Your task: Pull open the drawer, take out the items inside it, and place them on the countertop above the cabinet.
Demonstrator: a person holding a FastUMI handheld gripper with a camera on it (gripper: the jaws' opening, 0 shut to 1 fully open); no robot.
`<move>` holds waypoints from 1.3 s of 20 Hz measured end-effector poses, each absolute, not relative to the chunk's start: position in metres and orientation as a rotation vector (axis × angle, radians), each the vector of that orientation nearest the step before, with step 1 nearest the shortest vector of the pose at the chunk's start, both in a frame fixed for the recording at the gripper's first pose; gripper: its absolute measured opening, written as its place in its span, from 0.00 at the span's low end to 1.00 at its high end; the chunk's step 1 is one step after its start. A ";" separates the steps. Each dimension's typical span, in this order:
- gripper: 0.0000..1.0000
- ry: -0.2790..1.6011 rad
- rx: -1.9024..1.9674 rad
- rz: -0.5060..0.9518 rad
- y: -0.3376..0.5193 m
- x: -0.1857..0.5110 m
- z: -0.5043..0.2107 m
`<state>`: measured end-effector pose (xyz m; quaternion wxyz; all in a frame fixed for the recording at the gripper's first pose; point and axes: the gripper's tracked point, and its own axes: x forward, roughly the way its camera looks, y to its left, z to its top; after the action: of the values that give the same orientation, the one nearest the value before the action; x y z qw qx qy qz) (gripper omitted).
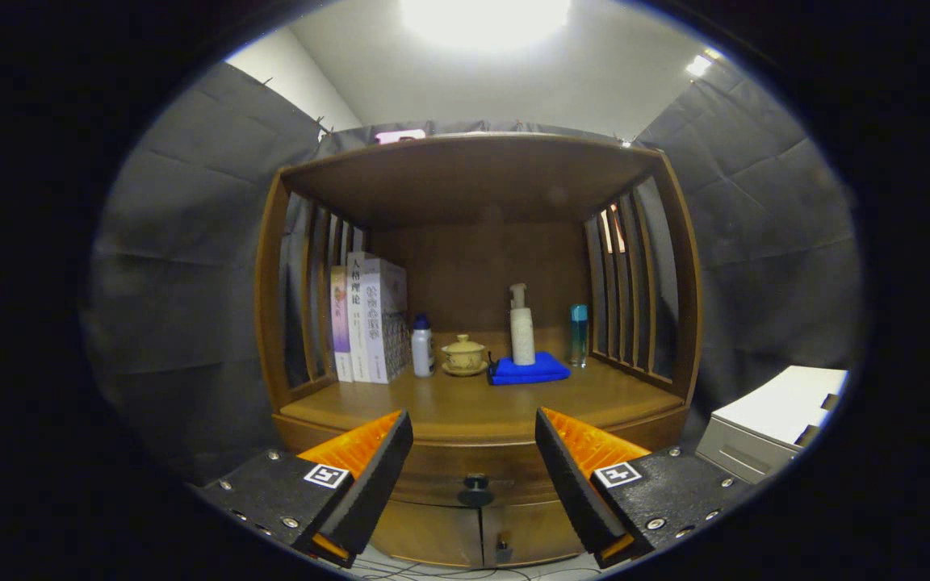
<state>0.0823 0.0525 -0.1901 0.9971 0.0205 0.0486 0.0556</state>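
A brown wooden cabinet stands ahead with its drawer [473,476] closed; a dark round knob [475,483] sits at the drawer's middle. My gripper [474,432] is open, its two fingers spread wide with the knob seen between and a little beyond them, nothing touched. Above the drawer lies the countertop [473,407], a bare wooden shelf front. What is inside the drawer is hidden.
On the countertop's back stand books [368,319], a white bottle [422,345], a small lidded cup on a saucer [464,355], a pump bottle [521,327] on a folded blue cloth [529,369], and a teal bottle [578,333]. A white box [772,420] sits right of the cabinet. Two lower doors [477,532] below.
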 end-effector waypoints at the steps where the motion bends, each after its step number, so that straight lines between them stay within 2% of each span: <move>1: 0.95 0.111 0.035 0.106 0.055 0.085 -0.204; 11: 0.93 0.246 -0.001 0.106 0.071 0.116 -0.316; 17: 0.67 0.261 0.025 0.123 0.074 0.133 -0.337; 20: 0.49 0.268 0.057 0.150 0.075 0.134 -0.343; 26: 0.37 0.267 0.056 0.150 0.073 0.132 -0.349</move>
<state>0.1322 0.0734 -0.3490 0.9879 0.0281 0.1329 0.0745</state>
